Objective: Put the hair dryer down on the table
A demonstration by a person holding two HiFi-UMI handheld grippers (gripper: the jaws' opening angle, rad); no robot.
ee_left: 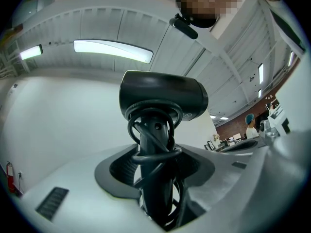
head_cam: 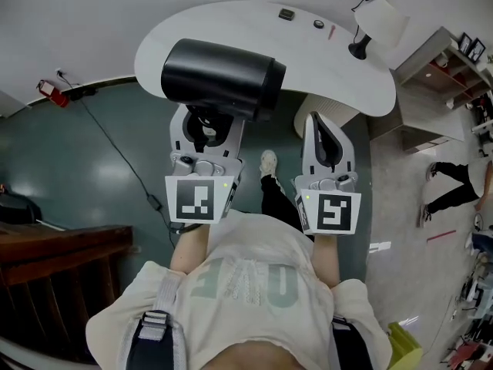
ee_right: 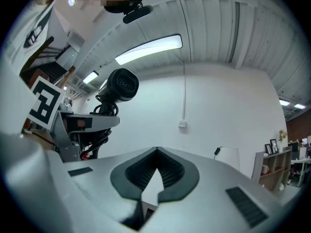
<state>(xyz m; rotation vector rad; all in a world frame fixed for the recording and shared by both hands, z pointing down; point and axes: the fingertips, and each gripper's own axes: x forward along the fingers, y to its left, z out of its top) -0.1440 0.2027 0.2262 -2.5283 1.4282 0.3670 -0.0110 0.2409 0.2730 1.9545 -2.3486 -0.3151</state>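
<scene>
A black hair dryer (head_cam: 219, 75) is held up in front of the white table (head_cam: 231, 21), its barrel lying across the table's near edge in the head view. My left gripper (head_cam: 206, 126) is shut on the dryer's handle, which has the black cord wound round it. In the left gripper view the handle (ee_left: 154, 149) stands upright between the jaws, with the barrel (ee_left: 163, 98) above. My right gripper (head_cam: 314, 122) is beside it on the right, shut and empty, its tips (ee_right: 156, 154) meeting. The right gripper view shows the dryer (ee_right: 121, 85) at the upper left.
On the table lie two small dark objects (head_cam: 286, 14), a red pen (head_cam: 331, 31) and a white lamp (head_cam: 377, 18). A white round stand (head_cam: 331, 110) is under the table edge. Shelves (head_cam: 443, 68) stand at the right, a wooden stair (head_cam: 54, 260) at the left. A person (head_cam: 454, 187) walks at the right.
</scene>
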